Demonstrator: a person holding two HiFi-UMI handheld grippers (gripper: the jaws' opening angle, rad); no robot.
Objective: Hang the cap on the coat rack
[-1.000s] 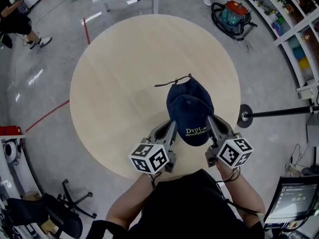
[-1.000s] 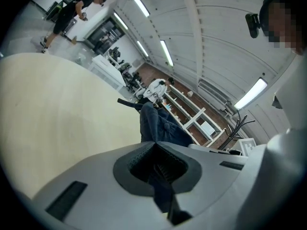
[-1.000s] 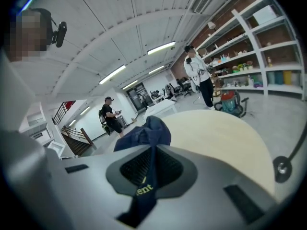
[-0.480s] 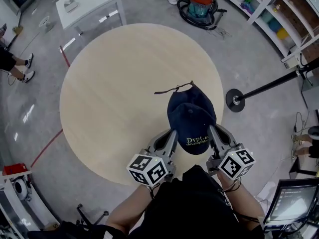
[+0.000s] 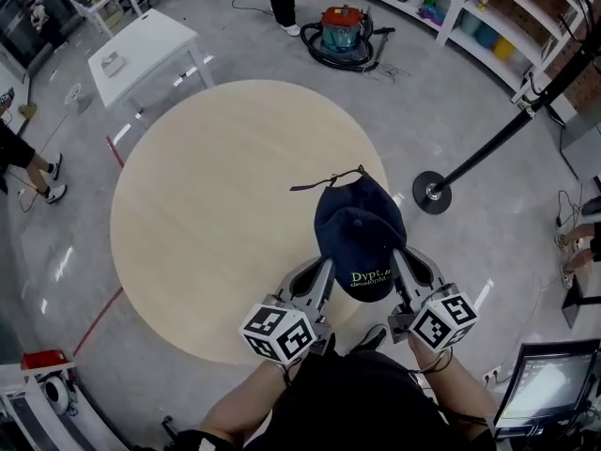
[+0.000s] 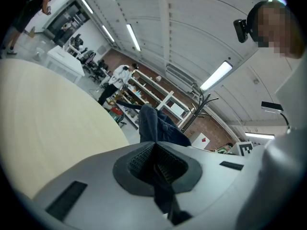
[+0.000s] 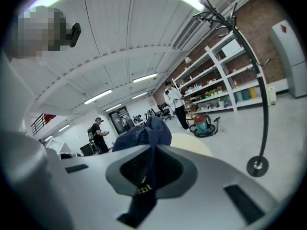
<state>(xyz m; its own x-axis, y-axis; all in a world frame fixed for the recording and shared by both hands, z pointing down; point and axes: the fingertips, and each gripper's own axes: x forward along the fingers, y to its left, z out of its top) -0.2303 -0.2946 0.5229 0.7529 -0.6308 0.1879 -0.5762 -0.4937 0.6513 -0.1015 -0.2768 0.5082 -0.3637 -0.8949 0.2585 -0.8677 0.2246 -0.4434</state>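
1. Grey workshop floor around a pale round wooden table (image 5: 207, 224); beyond it a white side table (image 5: 141, 50) and a red-topped vacuum cleaner (image 5: 343, 34).
2. Low in the head view, just left of centre, the left gripper (image 5: 322, 269): jaws pressed together on the left brim edge of a navy cap (image 5: 360, 233), dark fabric pinched between the ribbed pads (image 6: 141, 159).
3. Cap slung between both grippers above the table's near right edge, brim toward the person, back strap (image 5: 324, 158) pointing away over the tabletop; long axis running near to far.
4. Reads "Dvpt" in yellow-green on the brim; smaller line beneath too small to make out whole, though it shows "ent" in the right gripper view.
5. Then the right gripper (image 5: 399, 256): clamped likewise on the opposite brim edge, cloth trailing out below the jaws.
6. Farthest right, the black coat rack (image 5: 432, 193): round base on the floor beside the table, ahead and to the right of the cap and apart from it; pole upright, curved hooks (image 7: 206, 13) high above the cap.
7. Puts the right hand nearer the rack; probably calls for a carry rightward and well upward to reach a hook.
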